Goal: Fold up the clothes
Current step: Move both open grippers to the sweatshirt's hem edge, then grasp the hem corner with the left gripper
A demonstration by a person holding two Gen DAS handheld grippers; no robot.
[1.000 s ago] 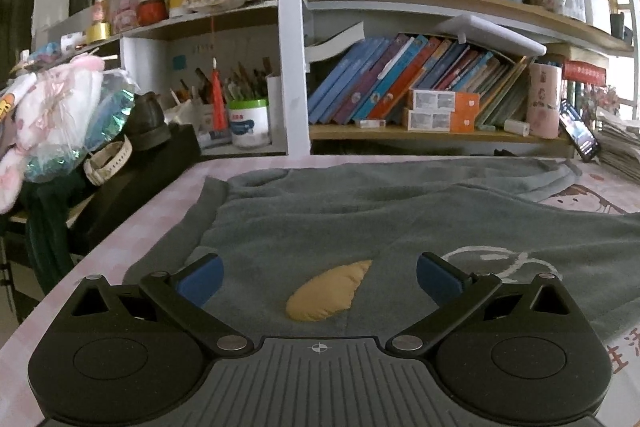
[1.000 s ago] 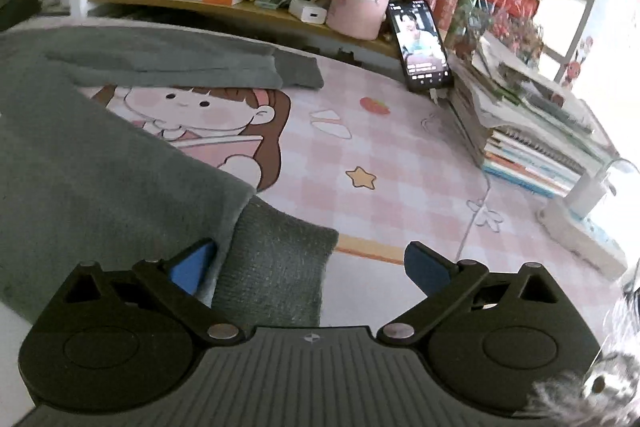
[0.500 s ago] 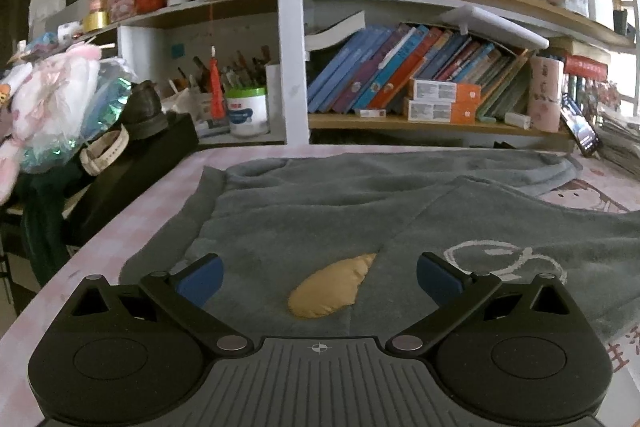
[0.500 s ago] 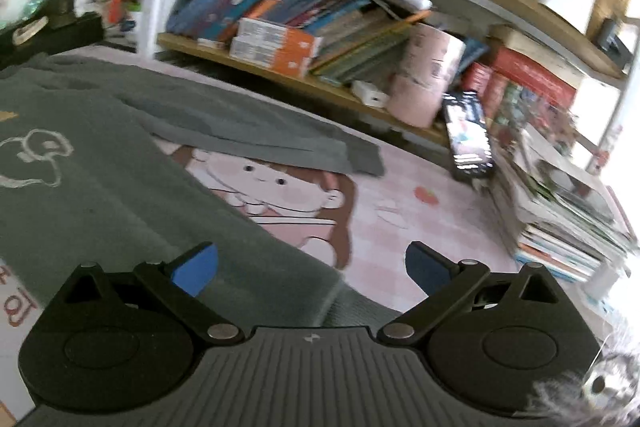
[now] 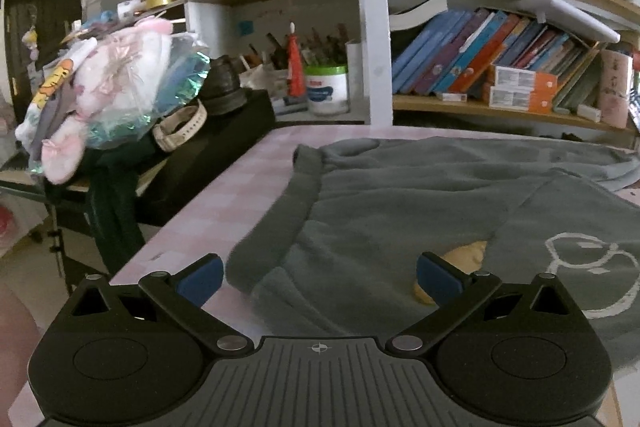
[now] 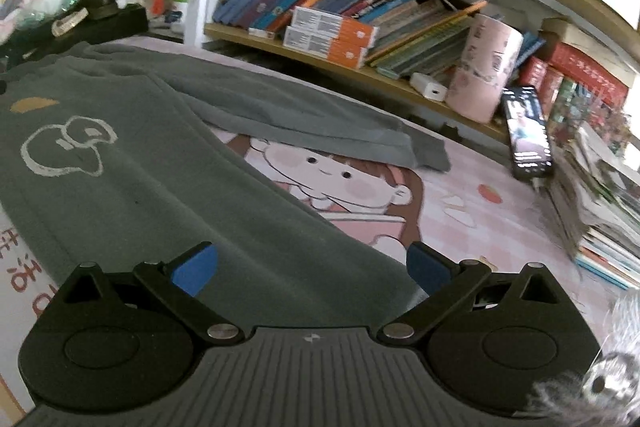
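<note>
— Grey fleece everywhere: is that the sweater point(image 5: 420, 195)?

— Yes. It lies flat on the pink checked table mat point(image 5: 240, 199), chest side up, with a white outline drawing point(image 6: 68, 147) and a small yellow patch point(image 5: 472, 255) on the front.

— Where is the left gripper point(image 5: 318, 277)?

— Low over the sweater's near left part. Its 2 blue pads are spread wide, nothing between them. A folded grey band of the sweater runs just ahead of the left pad point(image 5: 200, 277), and the yellow patch sits right behind the other pad.

— And the right gripper point(image 6: 312, 269)?

— Also spread wide and empty, hovering over the sweater's lower edge. I cannot tell whether either gripper touches the cloth.

— The sleeves?

— 1 sleeve point(image 6: 304, 119) stretches across the cartoon girl printed on the mat point(image 6: 340, 179), its cuff near a black phone point(image 6: 528, 133) propped upright against the bookshelf point(image 6: 360, 63).

— Anything else close by?

— A pink cup point(image 6: 484, 67) beside the phone, and a stack of books point(image 6: 600, 203) at the mat's right edge.
</note>
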